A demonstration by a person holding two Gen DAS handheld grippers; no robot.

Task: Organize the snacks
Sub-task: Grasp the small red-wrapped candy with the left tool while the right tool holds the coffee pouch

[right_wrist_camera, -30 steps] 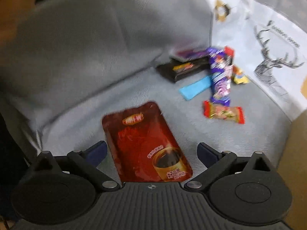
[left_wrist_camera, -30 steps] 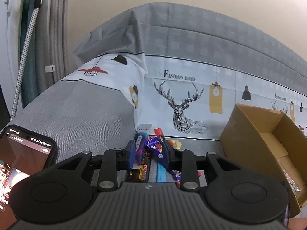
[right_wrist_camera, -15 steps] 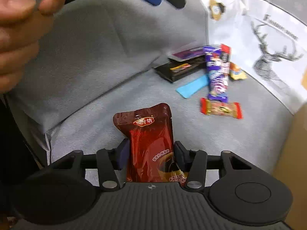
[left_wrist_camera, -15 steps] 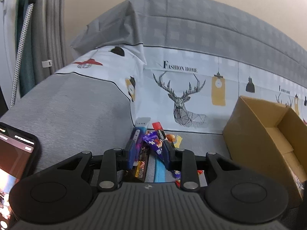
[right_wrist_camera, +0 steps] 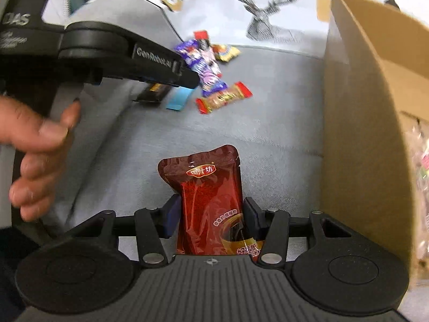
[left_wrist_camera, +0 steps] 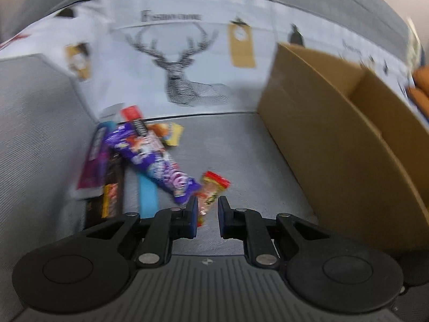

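Dark red pouch [right_wrist_camera: 211,201] clamped between right claw [right_wrist_camera: 211,218] pads, lifted over grey sofa seat [right_wrist_camera: 268,134], just left of cardboard box [right_wrist_camera: 362,107]. Left claw [left_wrist_camera: 206,218] jaws just been closing, narrow gap, nothing gripped; red-gold candy [left_wrist_camera: 213,193] tip lies beneath gap. Snack pile [left_wrist_camera: 144,155] beyond, near deer-print cover [left_wrist_camera: 185,80].

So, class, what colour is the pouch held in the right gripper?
Dark red pouch, with a gold logo near its top; clearest in the right wrist view.
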